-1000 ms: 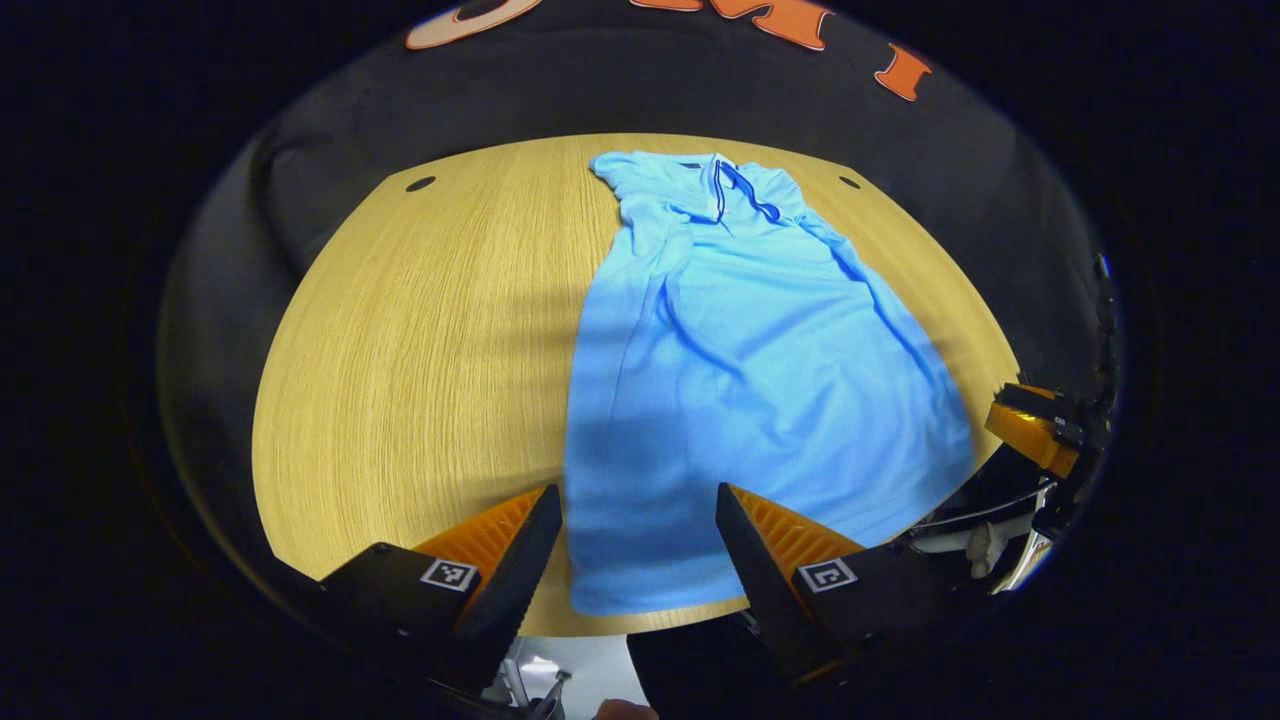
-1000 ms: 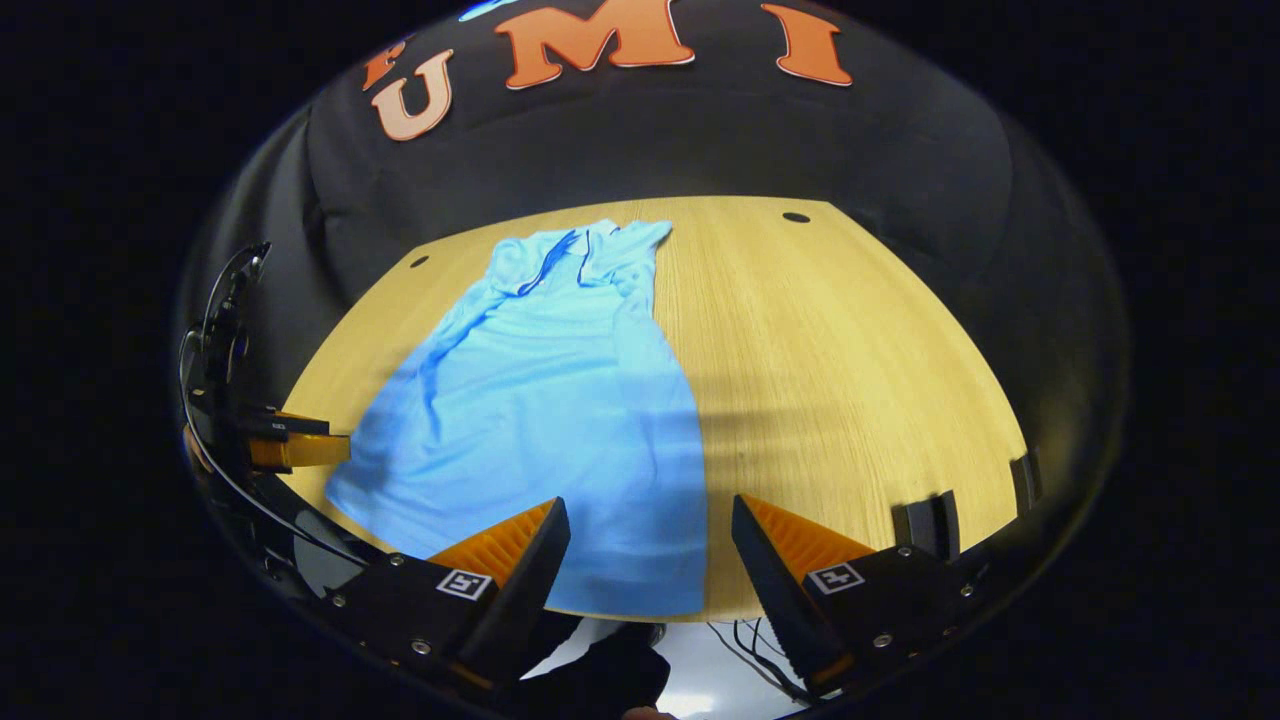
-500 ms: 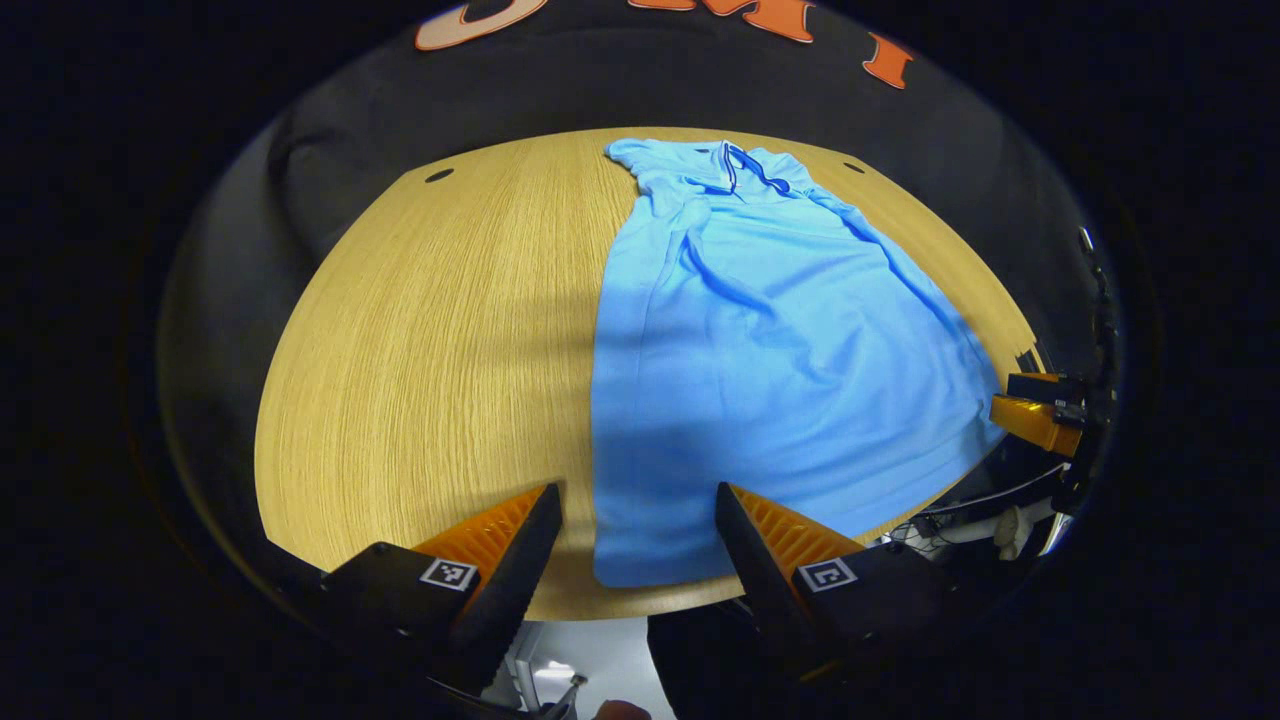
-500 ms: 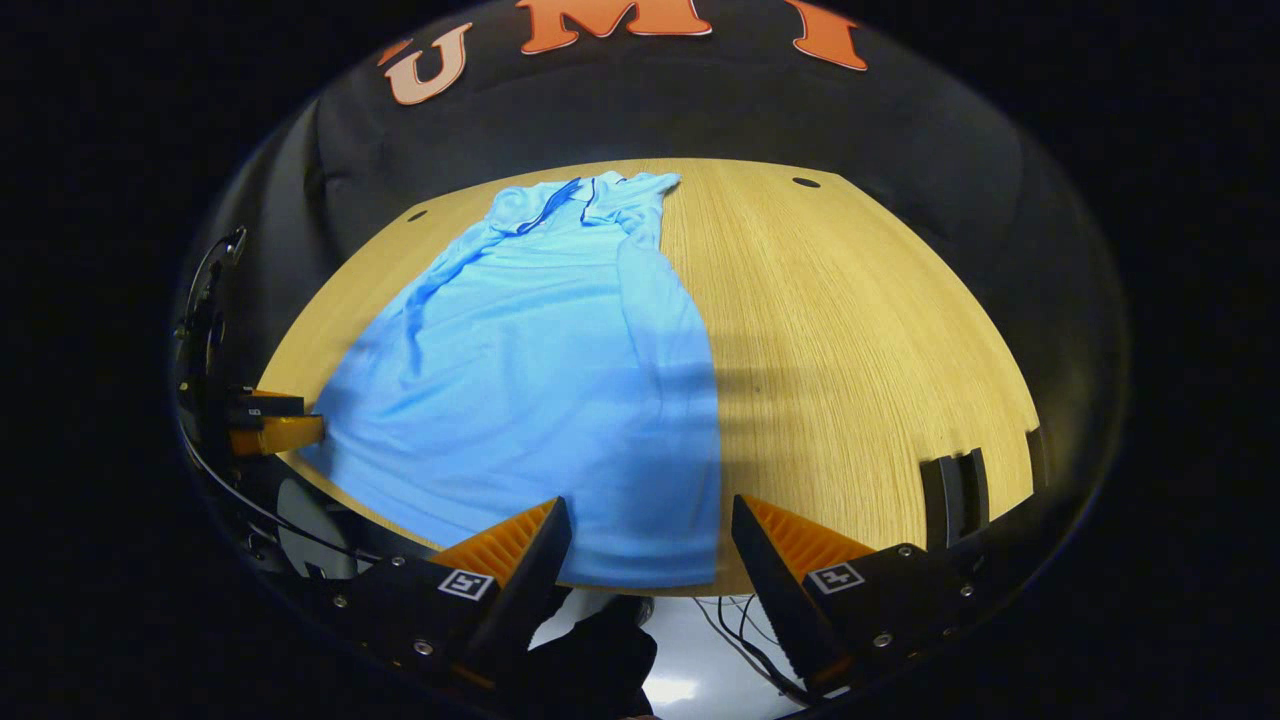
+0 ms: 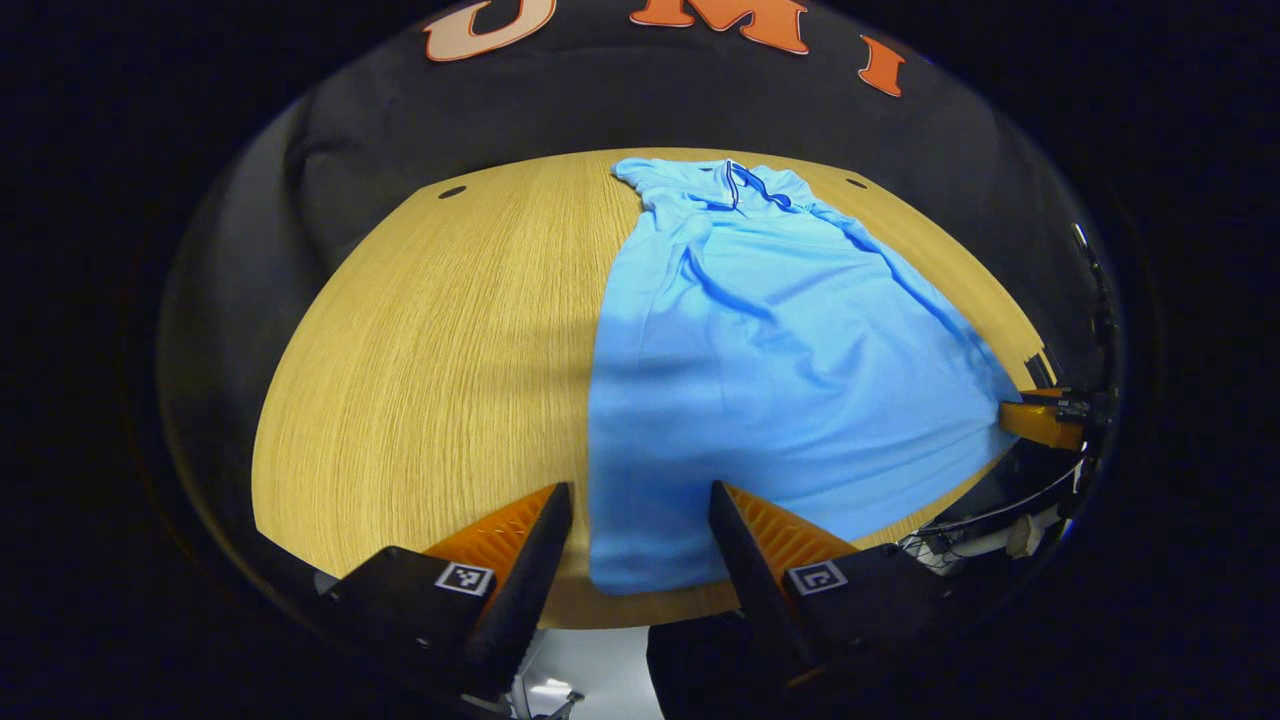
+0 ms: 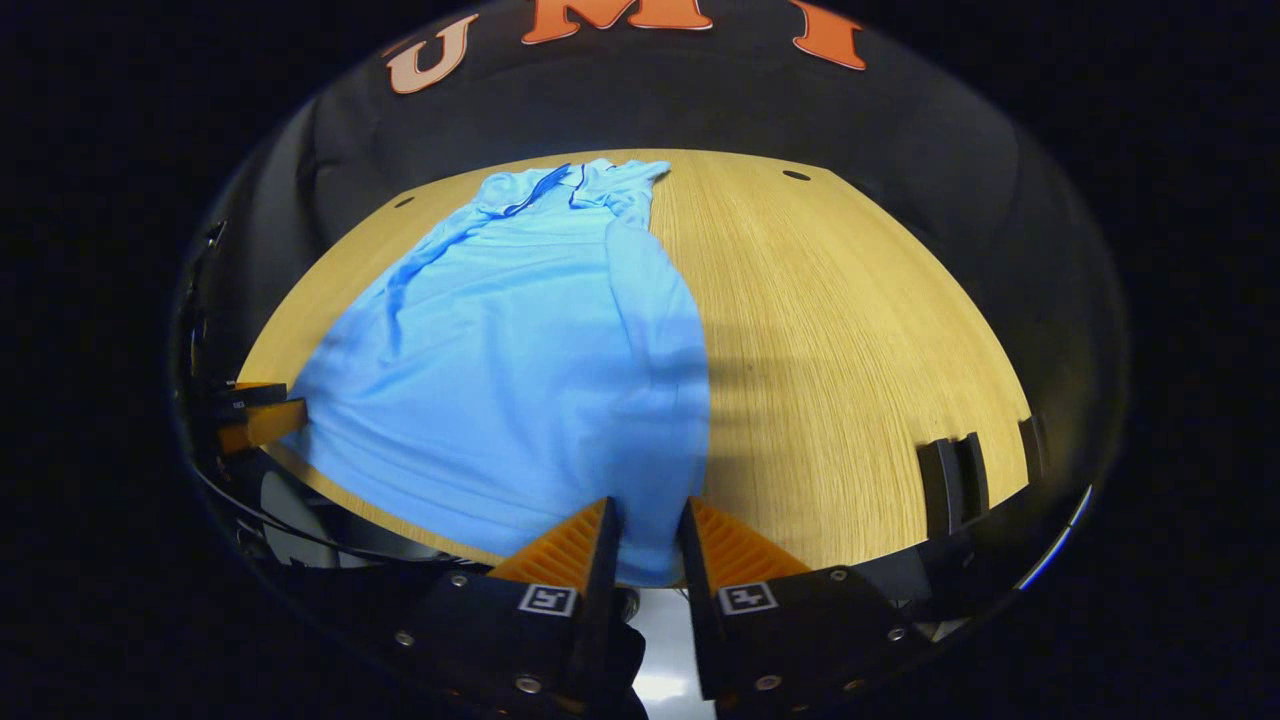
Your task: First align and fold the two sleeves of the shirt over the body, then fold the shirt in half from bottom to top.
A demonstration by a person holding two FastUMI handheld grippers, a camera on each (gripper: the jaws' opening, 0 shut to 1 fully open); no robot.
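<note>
- wooden table [image 5: 420, 350]: a light-grained top with small dark holes near its far corners; it carries the shirt.
- light blue shirt [image 5: 780, 370]: spread flat along the table, collar [image 5: 745, 185] at the far end, hem at the near edge; both sleeves lie folded inward over the body.
- left gripper [image 5: 640, 530]: at the near-left corner of the hem, jaws spread wide with the cloth lying between them, neither finger pressing on it.
- right gripper [image 6: 648, 540]: at the near-right corner of the hem, jaws drawn close together with a strip of cloth between them; whether both press on it cannot be told.
- two dark slotted brackets [image 6: 955, 475]: seated on the table's near-right edge in the right gripper view, well apart from the shirt.
</note>
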